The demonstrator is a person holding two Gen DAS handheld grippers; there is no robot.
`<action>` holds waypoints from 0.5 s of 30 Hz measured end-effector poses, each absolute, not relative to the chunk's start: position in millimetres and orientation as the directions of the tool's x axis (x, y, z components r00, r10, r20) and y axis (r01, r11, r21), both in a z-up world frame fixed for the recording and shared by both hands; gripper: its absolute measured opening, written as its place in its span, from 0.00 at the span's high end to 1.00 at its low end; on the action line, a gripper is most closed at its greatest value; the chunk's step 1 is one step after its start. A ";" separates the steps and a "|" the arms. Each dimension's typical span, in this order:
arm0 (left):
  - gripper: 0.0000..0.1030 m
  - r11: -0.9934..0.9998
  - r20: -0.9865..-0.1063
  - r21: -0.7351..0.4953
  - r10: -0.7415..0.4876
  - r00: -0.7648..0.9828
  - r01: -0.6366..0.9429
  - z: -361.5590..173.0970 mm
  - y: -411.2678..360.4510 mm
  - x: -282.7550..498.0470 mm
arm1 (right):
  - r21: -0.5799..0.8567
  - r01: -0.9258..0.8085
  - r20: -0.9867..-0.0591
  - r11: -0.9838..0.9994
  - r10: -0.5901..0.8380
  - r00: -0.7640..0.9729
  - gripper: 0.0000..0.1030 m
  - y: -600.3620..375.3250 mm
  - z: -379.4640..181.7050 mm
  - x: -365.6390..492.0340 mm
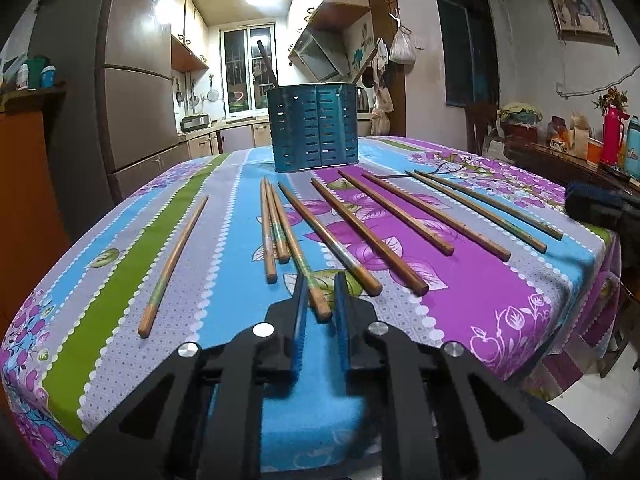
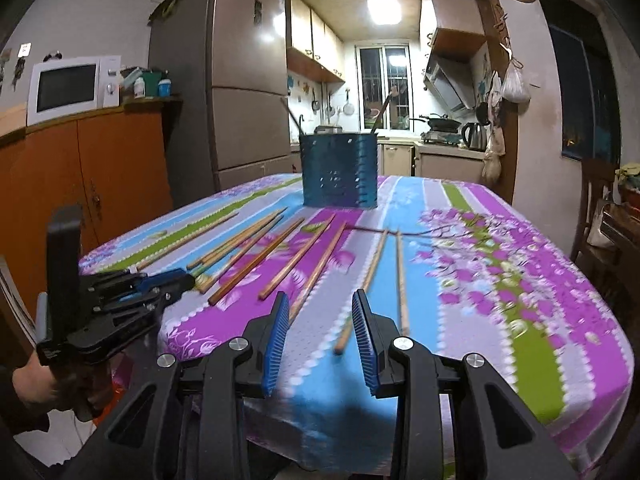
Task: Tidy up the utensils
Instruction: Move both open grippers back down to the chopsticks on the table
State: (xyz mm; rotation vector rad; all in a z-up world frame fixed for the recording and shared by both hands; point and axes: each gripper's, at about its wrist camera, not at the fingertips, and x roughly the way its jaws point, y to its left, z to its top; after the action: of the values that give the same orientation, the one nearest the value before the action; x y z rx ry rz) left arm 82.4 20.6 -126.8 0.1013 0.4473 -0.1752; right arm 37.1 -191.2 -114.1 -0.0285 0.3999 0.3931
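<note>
Several wooden chopsticks [image 1: 362, 236] lie spread across the floral tablecloth [image 1: 480, 280]; they also show in the right wrist view [image 2: 280, 256]. A dark teal slotted utensil holder [image 1: 315, 128] stands at the far side, also in the right wrist view [image 2: 339, 170], with a utensil handle sticking out. My left gripper [image 1: 321, 286] is open, its blue pads either side of the near end of one chopstick [image 1: 304, 264], not closed on it. It shows in the right wrist view [image 2: 176, 280]. My right gripper [image 2: 320, 304] is open and empty above the near edge, a chopstick end [image 2: 360, 292] between its pads.
A fridge [image 2: 240, 88] and an orange cabinet [image 2: 80, 176] with a microwave [image 2: 68, 88] stand to the left. A side table with flasks [image 1: 612, 140] and a chair [image 2: 600, 216] stand to the right. The kitchen lies behind the table.
</note>
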 end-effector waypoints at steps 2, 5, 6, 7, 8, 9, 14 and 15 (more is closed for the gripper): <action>0.90 0.980 -0.437 0.053 -0.151 0.887 0.193 -126.8 21.7 82.2 | 0.042 -0.376 -0.399 0.926 0.361 0.843 0.72 -181.3 -120.6 40.1; 0.90 0.979 -0.434 0.057 -0.153 0.888 0.197 -127.4 21.9 81.7 | 0.034 -0.373 -0.407 0.927 0.354 0.842 0.72 -167.7 -126.4 44.7; 0.90 0.979 -0.431 0.056 -0.155 0.889 0.198 -127.7 22.1 81.4 | 0.027 -0.370 -0.410 0.929 0.348 0.843 0.73 -163.4 -129.4 47.6; 0.90 0.978 -0.429 0.058 -0.155 0.890 0.198 -128.0 21.9 81.1 | 0.026 -0.365 -0.416 0.931 0.342 0.842 0.74 -158.3 -133.4 52.3; 0.90 0.978 -0.426 0.060 -0.155 0.892 0.198 -128.5 21.7 80.4 | 0.026 -0.360 -0.420 0.933 0.336 0.843 0.75 -156.1 -136.9 55.2; 0.90 0.978 -0.422 0.060 -0.155 0.893 0.198 -128.9 21.8 79.9 | 0.022 -0.348 -0.428 0.937 0.324 0.844 0.76 -153.0 -140.8 59.8; 0.90 0.979 -0.415 0.056 -0.157 0.896 0.197 -129.5 22.2 81.2 | 0.009 -0.330 -0.430 0.944 0.301 0.851 0.81 -145.0 -146.5 67.6; 0.90 0.979 -0.414 0.053 -0.158 0.897 0.197 -129.6 22.5 81.9 | 0.004 -0.328 -0.428 0.945 0.298 0.853 0.82 -144.5 -146.6 68.8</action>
State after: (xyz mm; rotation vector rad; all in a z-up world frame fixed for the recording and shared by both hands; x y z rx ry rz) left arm 81.9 22.5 -129.6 0.0944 0.4206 -0.1840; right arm 68.8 -144.5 -146.6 -0.0704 0.4392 0.3296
